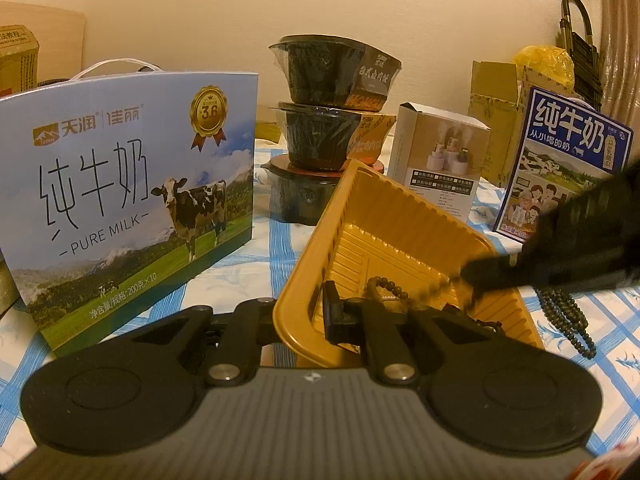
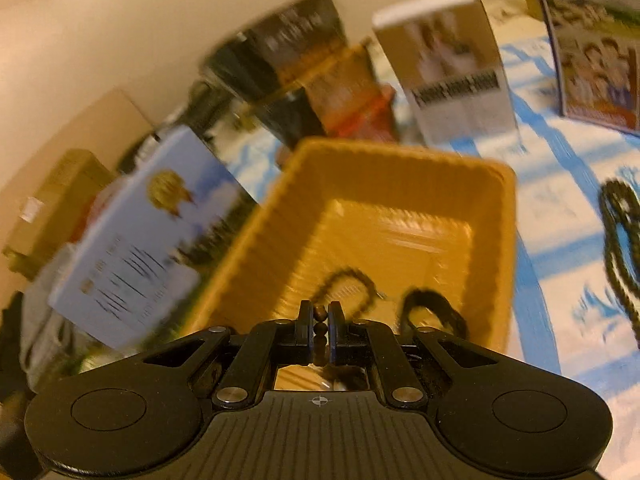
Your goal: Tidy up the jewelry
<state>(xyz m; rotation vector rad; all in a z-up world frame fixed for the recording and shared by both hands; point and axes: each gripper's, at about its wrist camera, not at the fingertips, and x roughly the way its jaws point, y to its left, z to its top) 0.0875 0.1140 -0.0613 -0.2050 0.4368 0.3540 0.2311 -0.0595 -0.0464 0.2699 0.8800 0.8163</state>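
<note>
A yellow ribbed plastic tray (image 1: 304, 280) is tilted up, and my left gripper (image 1: 300, 316) is shut on its near rim. A dark bead bracelet (image 1: 386, 286) lies inside the tray. My right gripper (image 2: 319, 320) is over the tray (image 2: 496, 240) and shut on a string of dark beads (image 2: 320, 314) that hangs into it. The right gripper shows as a blurred black shape (image 1: 560, 252) in the left wrist view. Another dark bead necklace (image 1: 568, 320) lies on the cloth right of the tray, and it also shows in the right wrist view (image 2: 624, 240).
A blue checked cloth (image 1: 248, 268) covers the table. A milk carton box (image 1: 120, 192) stands left, stacked black bowls (image 1: 324, 128) behind the tray, a white box (image 1: 440, 160) and a blue milk box (image 1: 560, 160) at right.
</note>
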